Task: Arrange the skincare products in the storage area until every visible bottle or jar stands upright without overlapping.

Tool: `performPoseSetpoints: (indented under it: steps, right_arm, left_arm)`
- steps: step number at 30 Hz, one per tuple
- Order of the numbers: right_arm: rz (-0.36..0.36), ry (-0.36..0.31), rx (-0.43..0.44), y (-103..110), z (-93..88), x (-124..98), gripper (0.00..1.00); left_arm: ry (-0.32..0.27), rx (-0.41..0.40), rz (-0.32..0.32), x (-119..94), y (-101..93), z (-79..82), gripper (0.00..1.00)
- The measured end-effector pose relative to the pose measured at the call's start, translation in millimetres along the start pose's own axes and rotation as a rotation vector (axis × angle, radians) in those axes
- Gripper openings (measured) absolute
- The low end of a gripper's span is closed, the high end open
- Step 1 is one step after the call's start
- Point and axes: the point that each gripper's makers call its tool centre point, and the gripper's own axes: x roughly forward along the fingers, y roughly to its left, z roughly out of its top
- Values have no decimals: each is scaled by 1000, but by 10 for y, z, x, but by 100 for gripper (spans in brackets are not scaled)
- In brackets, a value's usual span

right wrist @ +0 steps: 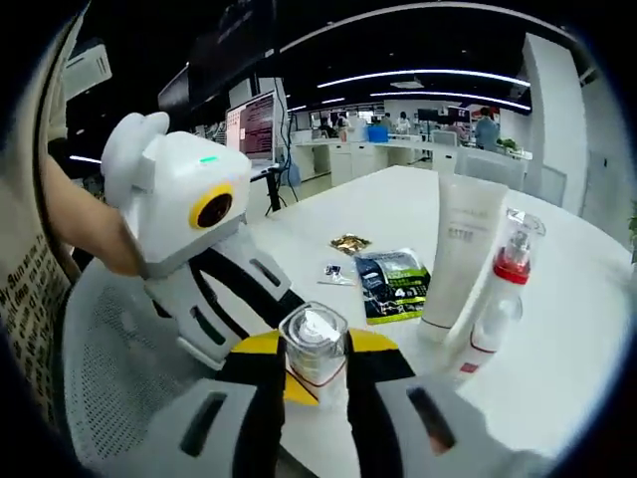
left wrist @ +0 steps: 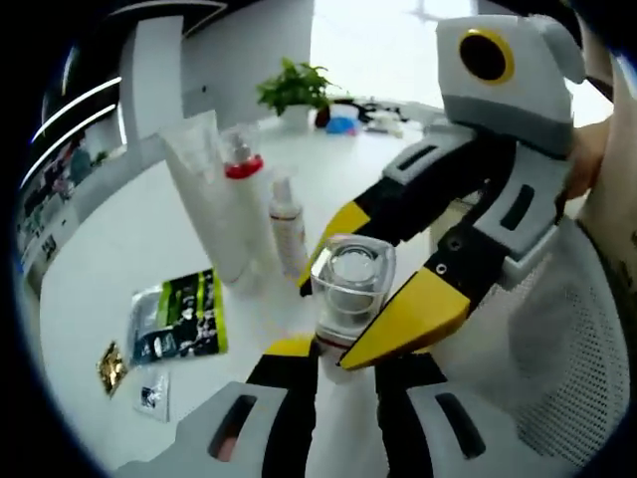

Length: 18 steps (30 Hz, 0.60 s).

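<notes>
A small bottle with a clear square cap and a red band is held above the white table. My right gripper reaches in from the right in the left gripper view, its yellow fingertips pressed on either side of the cap. My left gripper grips the bottle's lower body from below. On the table stand a tall white tube, a red-collared spray bottle and a slim white bottle, all upright and close together.
A green sachet, a gold sachet and a small clear packet lie flat on the table. A potted plant stands at the far edge. A white mesh chair is close by.
</notes>
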Motion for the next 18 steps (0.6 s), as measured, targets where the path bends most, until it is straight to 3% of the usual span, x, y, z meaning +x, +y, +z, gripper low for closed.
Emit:
performPoseSetpoints:
  steps: [18]
  right_arm:
    - [-10, 41, -19, -33, -189, 44, 22]
  left_arm:
    - [13, 30, -9, 115, -24, -113, 18]
